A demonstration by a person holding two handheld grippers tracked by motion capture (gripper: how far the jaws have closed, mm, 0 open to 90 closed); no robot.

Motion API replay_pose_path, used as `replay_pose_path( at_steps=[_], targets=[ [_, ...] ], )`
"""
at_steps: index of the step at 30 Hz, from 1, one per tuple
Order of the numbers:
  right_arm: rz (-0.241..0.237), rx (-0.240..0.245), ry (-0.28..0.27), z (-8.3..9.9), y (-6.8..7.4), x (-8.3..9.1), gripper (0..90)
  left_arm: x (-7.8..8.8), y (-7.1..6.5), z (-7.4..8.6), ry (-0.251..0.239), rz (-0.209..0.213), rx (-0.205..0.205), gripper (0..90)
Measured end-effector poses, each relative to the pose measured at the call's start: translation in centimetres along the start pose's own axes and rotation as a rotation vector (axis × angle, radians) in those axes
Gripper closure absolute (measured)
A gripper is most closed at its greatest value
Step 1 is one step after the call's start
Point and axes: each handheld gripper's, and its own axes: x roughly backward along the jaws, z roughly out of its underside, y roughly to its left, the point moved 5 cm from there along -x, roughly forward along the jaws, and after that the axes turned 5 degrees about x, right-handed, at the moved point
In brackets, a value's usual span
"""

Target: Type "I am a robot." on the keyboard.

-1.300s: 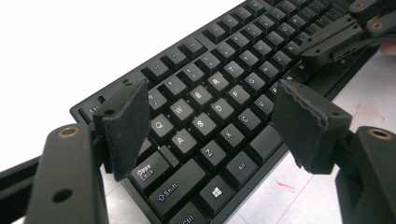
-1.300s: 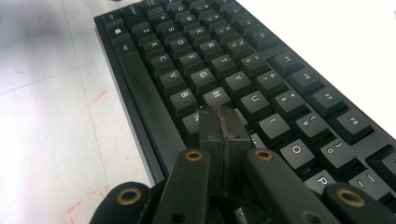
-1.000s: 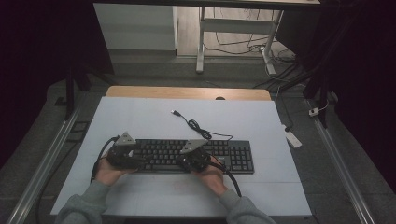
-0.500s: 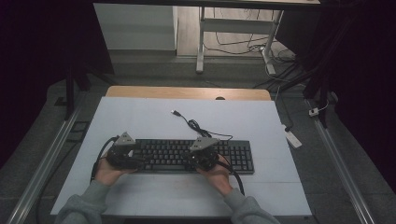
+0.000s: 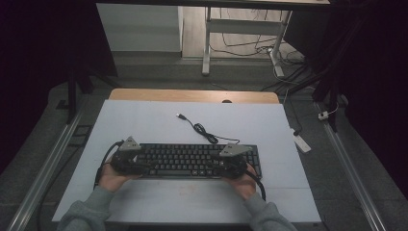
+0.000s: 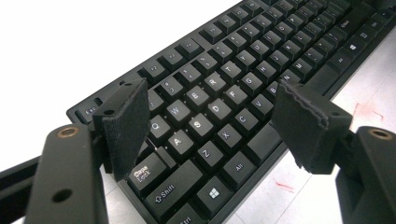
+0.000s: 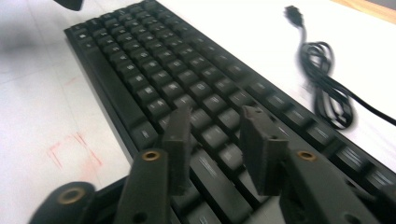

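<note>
The left claw (image 5: 144,166) is held released, jaws wide apart, over the left end of the black keyboard (image 5: 192,161), which lies flat near the front of the white desk (image 5: 144,120). The right claw (image 5: 217,169) is positioned over the keyboard's right part; its jaws have just been opening, nothing gripped between them. The cable (image 5: 199,129) lies coiled behind the keyboard.

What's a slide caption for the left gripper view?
Open left claw poised over the keyboard, above its left-hand keys.
</note>
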Motion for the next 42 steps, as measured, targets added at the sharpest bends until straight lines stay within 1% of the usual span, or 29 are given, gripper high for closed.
replay_pose_path(
  at_steps=[3,6,7,8,11,13,16,19,20,21,23,24,25,28,30,31,32,37,39,40,42],
  targets=[
    [0.02,-0.011,0.007,0.7,-0.5,0.9,57.1,0.0,0.0,0.0,0.0,0.002,-0.007,28.2],
    [0.043,-0.033,0.01,1.6,-1.1,2.0,55.0,0.1,0.0,0.0,-0.004,0.002,-0.007,28.3],
    [0.043,-0.041,0.005,1.8,-1.2,2.2,54.4,0.2,0.0,0.0,-0.005,0.002,-0.007,28.3],
    [0.053,-0.046,0.012,2.1,-1.4,2.6,54.0,0.2,0.0,0.0,-0.006,0.002,-0.006,28.4],
    [0.075,-0.061,0.007,3.1,-2.0,4.0,53.5,0.2,0.0,0.0,-0.01,0.002,0.002,28.4],
    [0.085,-0.069,-0.002,3.5,-2.2,4.7,53.3,0.2,0.0,0.0,-0.011,0.001,0.002,28.4],
    [0.105,-0.075,0.0,4.3,-2.5,5.9,52.8,0.3,0.1,0.0,-0.01,0.0,0.002,28.4],
    [0.108,-0.086,-0.007,4.9,-2.8,6.7,52.1,0.3,0.1,0.0,-0.013,0.0,0.002,28.5],
    [0.119,-0.091,-0.007,5.0,-2.8,6.9,51.9,0.3,0.1,0.0,-0.016,0.001,0.005,28.5],
    [0.114,-0.092,-0.011,5.2,-2.9,7.2,51.7,0.3,0.1,0.0,-0.017,0.0,0.005,28.6],
    [0.119,-0.091,-0.011,5.4,-3.0,7.5,51.6,0.4,0.1,0.0,-0.018,0.0,0.004,28.6],
    [0.117,-0.093,-0.02,5.5,-3.1,7.6,51.5,0.4,0.1,0.0,-0.018,0.0,0.004,28.6],
    [0.119,-0.094,-0.014,5.5,-3.1,7.8,51.5,0.4,0.1,-0.1,-0.019,0.0,0.004,28.6],
    [0.114,-0.095,-0.022,5.6,-3.1,8.0,51.3,0.4,0.1,-0.1,-0.019,0.0,0.003,28.7],
    [0.111,-0.091,-0.023,5.6,-3.1,7.9,51.3,0.4,0.0,-0.1,-0.018,-0.001,0.001,28.7],
    [0.118,-0.088,-0.016,5.7,-3.1,8.0,51.3,0.4,0.0,-0.1,-0.019,-0.001,0.001,28.7],
    [0.11,-0.087,-0.016,5.7,-3.1,7.9,51.3,0.4,0.0,-0.1,-0.02,-0.001,0.0,28.8],
    [0.11,-0.087,-0.012,5.7,-3.1,7.8,51.3,0.3,0.0,-0.1,-0.019,-0.004,0.001,28.9],
    [0.105,-0.088,-0.018,5.7,-3.1,7.7,51.3,0.3,-0.1,-0.1,-0.02,-0.003,0.001,29.0],
    [0.104,-0.087,-0.018,5.7,-3.1,7.7,51.3,0.4,-0.1,-0.1,-0.019,-0.002,-0.004,29.1],
    [0.11,-0.085,-0.011,5.6,-3.1,7.8,51.3,0.4,-0.2,-0.2,-0.024,0.001,-0.004,29.6]
  ],
)
